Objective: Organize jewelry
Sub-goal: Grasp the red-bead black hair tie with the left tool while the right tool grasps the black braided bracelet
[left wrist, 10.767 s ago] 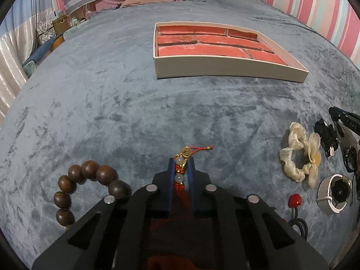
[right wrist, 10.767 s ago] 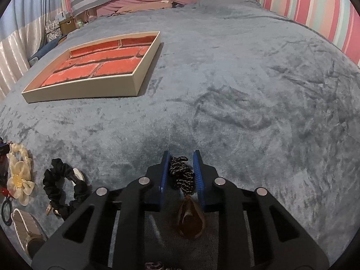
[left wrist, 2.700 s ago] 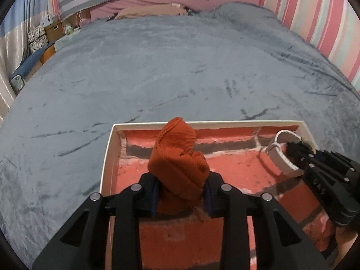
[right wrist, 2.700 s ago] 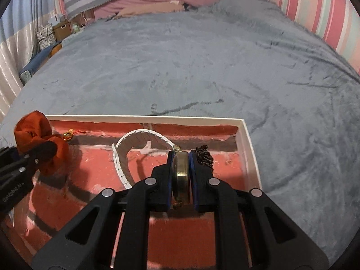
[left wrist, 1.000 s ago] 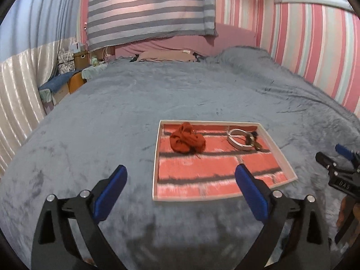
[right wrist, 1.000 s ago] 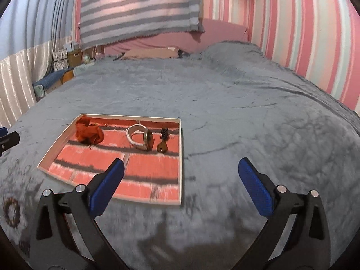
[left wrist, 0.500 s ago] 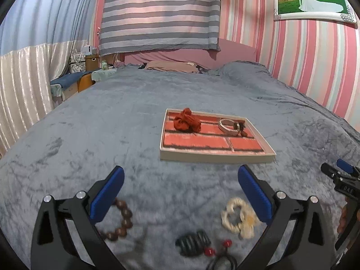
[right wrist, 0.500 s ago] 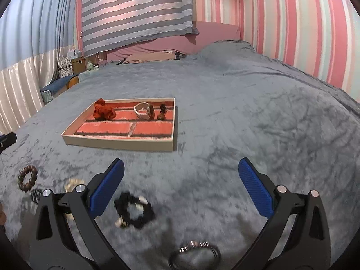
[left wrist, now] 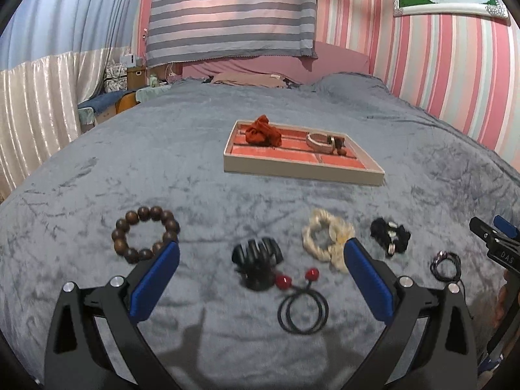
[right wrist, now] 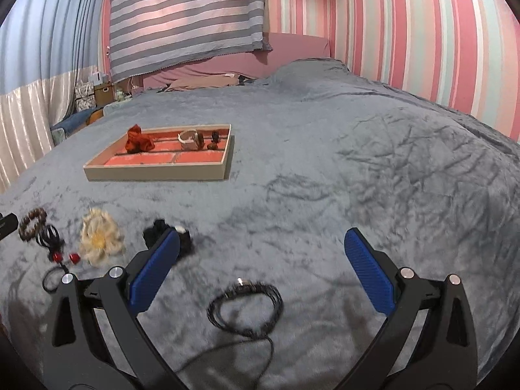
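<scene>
A cream tray [left wrist: 302, 172] [right wrist: 156, 173] with a red brick-pattern floor holds an orange scrunchie [left wrist: 262, 135] [right wrist: 138, 143], a white-strapped watch [left wrist: 320, 141] [right wrist: 190, 139] and a small pendant [right wrist: 213, 140]. On the blanket in front lie a brown bead bracelet [left wrist: 143, 235] [right wrist: 32, 222], a black claw clip [left wrist: 256, 260], a black hair tie with red balls [left wrist: 300, 299], a cream scrunchie [left wrist: 326, 237] [right wrist: 99, 237], a black scrunchie [left wrist: 390, 235] [right wrist: 156, 230] and a dark cord bracelet [left wrist: 446, 265] [right wrist: 245, 305]. My left gripper [left wrist: 260, 279] is open above the clip. My right gripper [right wrist: 260, 273] is open above the cord bracelet.
Everything rests on a grey-blue blanket [right wrist: 373, 162] covering a bed. Pink striped walls [right wrist: 438, 32] rise to the right, and a striped cloth [left wrist: 230, 9] hangs at the back. Boxes and clutter [left wrist: 130, 78] stand beside the bed on the left.
Both grippers have pulled back from the tray, open and empty. The loose items on the blanket now lie closer in both views, and the tray farther.
</scene>
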`<state>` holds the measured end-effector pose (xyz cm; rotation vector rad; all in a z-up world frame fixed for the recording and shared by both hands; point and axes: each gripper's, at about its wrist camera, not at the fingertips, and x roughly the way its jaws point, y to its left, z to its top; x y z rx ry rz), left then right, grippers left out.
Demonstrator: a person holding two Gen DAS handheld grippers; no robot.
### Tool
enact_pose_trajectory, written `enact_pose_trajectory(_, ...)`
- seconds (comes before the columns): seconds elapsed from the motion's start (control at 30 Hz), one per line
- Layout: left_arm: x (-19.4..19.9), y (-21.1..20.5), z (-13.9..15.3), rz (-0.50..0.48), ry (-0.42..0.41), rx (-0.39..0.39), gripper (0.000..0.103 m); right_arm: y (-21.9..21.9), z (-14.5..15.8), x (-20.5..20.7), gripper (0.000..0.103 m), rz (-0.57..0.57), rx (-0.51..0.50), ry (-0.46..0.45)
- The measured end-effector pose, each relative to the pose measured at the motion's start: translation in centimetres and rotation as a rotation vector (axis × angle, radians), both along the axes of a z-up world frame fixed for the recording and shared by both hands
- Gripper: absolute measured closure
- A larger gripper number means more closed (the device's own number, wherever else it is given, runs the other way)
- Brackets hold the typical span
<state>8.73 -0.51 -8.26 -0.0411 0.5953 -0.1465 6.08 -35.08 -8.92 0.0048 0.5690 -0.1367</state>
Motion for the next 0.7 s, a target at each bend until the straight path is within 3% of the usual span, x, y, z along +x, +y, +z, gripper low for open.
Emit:
enact_pose_trajectory(0.3,-0.1,-1.0,-3.4,-0.007,0.075,0.004,0.004,-2.0,-3.8,-0.6,0.004,-0.044,0.006,0.069)
enact_pose_trajectory(0.53,0.2,-2.1,-4.7,-0.045,0.092,0.034,0.004,-2.5,-5.1,0.1,0.005,-0.054,0.027,0.109)
enact_pose_trajectory(0.7,1.1,-2.3,-5.9,-0.05,0.139,0.035,0.006,-2.1,-6.3,1.1,0.02,-0.034,0.013,0.16)
